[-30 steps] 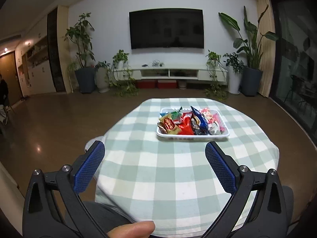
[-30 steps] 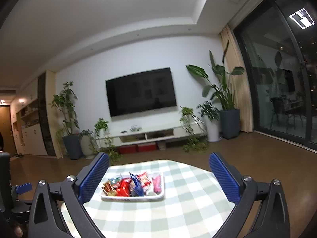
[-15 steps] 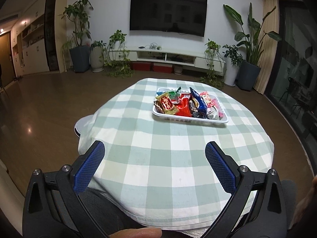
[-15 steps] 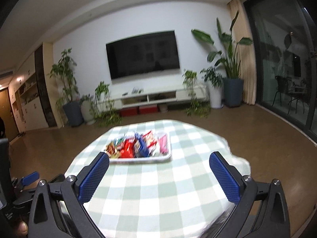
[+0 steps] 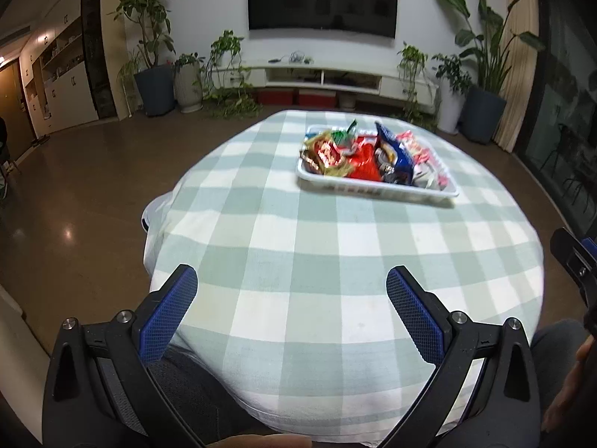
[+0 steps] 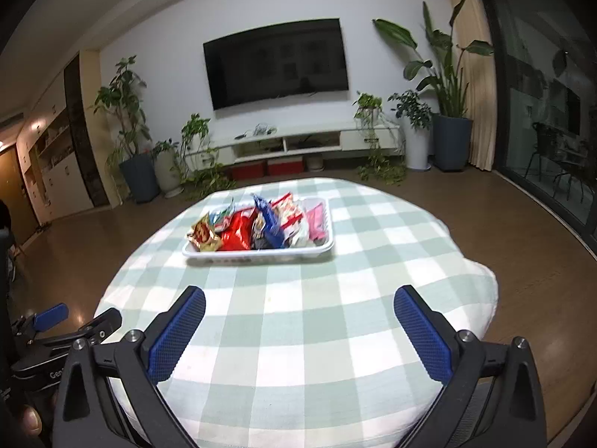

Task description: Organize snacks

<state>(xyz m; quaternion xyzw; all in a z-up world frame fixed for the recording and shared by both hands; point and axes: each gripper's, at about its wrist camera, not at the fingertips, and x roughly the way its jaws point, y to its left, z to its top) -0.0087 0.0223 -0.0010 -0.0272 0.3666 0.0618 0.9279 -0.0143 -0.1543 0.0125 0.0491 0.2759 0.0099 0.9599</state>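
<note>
A white tray full of snack packets sits on the far half of a round table with a green-and-white checked cloth. The tray and its packets also show in the right wrist view. My left gripper is open and empty over the table's near edge. My right gripper is open and empty, also over the near part of the table, well short of the tray. Part of the right gripper shows at the right edge of the left wrist view.
Beyond the table are a brown polished floor, a wall-mounted TV, a low white TV bench and potted plants on both sides. A glass door is at the right. My legs are under the near table edge.
Both grippers have tilted down and moved closer to the table, so the tray looks larger and nearer. Both stayed open.
</note>
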